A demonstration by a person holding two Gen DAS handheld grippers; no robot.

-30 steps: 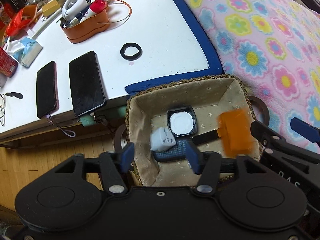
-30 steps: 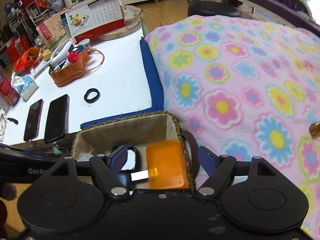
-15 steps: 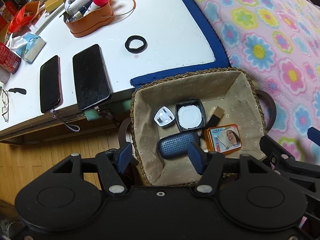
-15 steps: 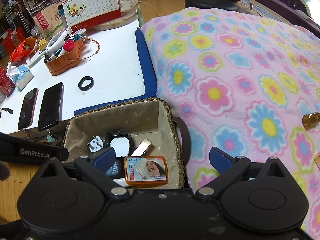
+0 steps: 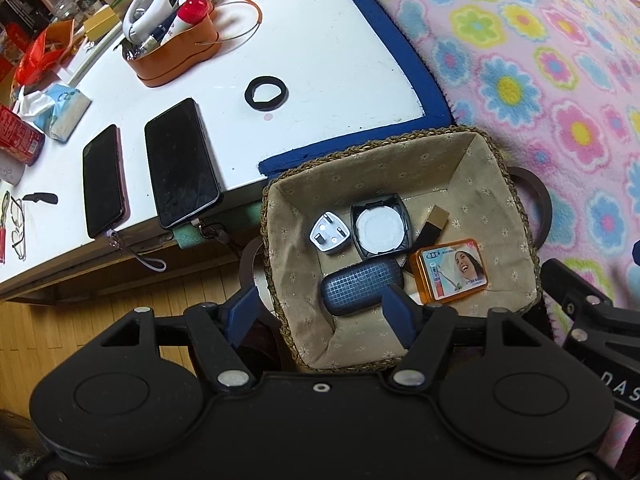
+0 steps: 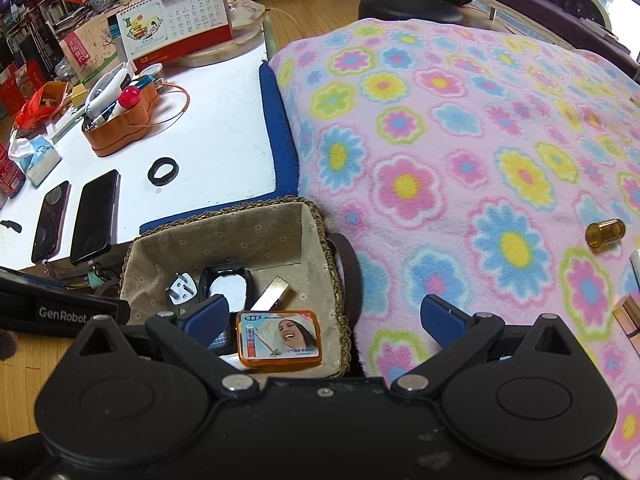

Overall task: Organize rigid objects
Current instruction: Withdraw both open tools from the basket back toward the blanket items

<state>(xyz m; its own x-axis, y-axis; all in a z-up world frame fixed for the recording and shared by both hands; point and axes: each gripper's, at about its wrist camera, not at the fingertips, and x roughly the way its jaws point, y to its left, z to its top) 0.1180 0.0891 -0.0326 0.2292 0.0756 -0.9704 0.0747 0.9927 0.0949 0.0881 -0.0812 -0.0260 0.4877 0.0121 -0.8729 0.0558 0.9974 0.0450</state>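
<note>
Both grippers hover over the basket (image 5: 516,200) that sits at the edge of the flowery blanket (image 6: 460,152), right up against the white table (image 5: 320,60).

Inside the basket there's already a small pile: an orange tin (image 5: 452,270) with a smiling face on the lid, a dark blue case (image 5: 362,286), a white plug (image 5: 330,236), a black square case with a white disc (image 5: 380,226), and a little gold-tipped stick (image 5: 434,222).

The right gripper (image 6: 326,320) is spread as wide as it goes with nothing in it, and the orange tin lies flat just below it, so I'd say this is the tail end of a drop-off. The left gripper (image 5: 318,308) is about half open, its jaws opening, also empty, with the blue case lying below it on the basket floor.

What's left, as far as I can tell: a brown bottle (image 6: 605,233) lying on its side well out on the blanket, plus a couple of bits at the right edge I can't make out. The next move probably means swinging the right gripper over there and lining up across the bottle so it doesn't roll away.
</note>
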